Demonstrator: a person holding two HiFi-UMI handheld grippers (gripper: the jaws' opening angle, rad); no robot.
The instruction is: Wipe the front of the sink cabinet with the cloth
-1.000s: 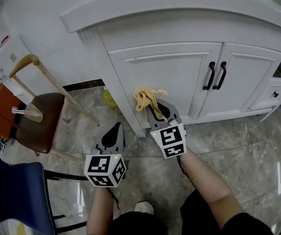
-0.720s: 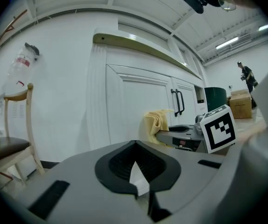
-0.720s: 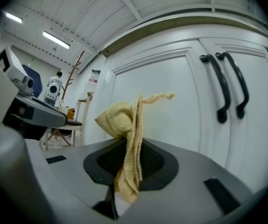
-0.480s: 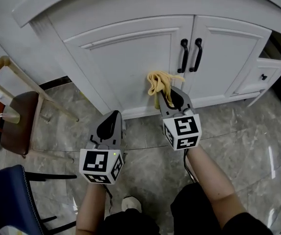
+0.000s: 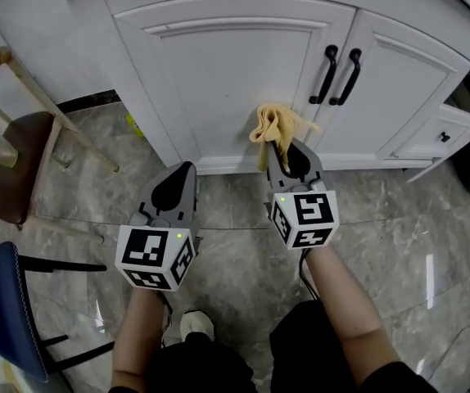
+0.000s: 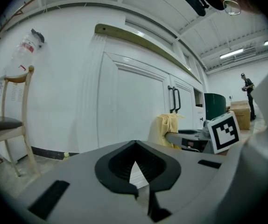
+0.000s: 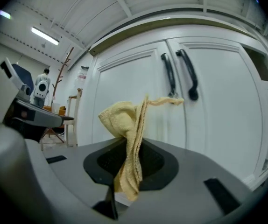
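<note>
Head view: right claw (image 5: 288, 155) is clamped on the yellow cloth (image 5: 277, 125), bunch sticking out past the tips toward the low inner corner of the cabinet's left door (image 5: 235, 72), below the two black handles (image 5: 339, 76). We read that as the cloth presented pad-first so the fabric meets the panel, not the claw. Left claw (image 5: 178, 182) hangs beside it over the floor (image 5: 235, 211), short of the door and carrying nothing; looks parked out of the wipe path. Chair (image 5: 6, 154) sits well off to the left, no conflict. Left gripper view: left claw (image 6: 135, 164) has its tips together with nothing between them; the cloth (image 6: 169, 129) shows off to the right, close against the white door front, but we can't confirm contact from here. Right gripper view: right claw (image 7: 134, 169) pinches the cloth (image 7: 127, 134) at its middle, a tail hanging below the tips and a folded wad standing above, door and handles (image 7: 178, 73) straight ahead. Judgement: wipe set up, stroke not obviously begun; the thin grip could let the cloth drag out under pressure.
</note>
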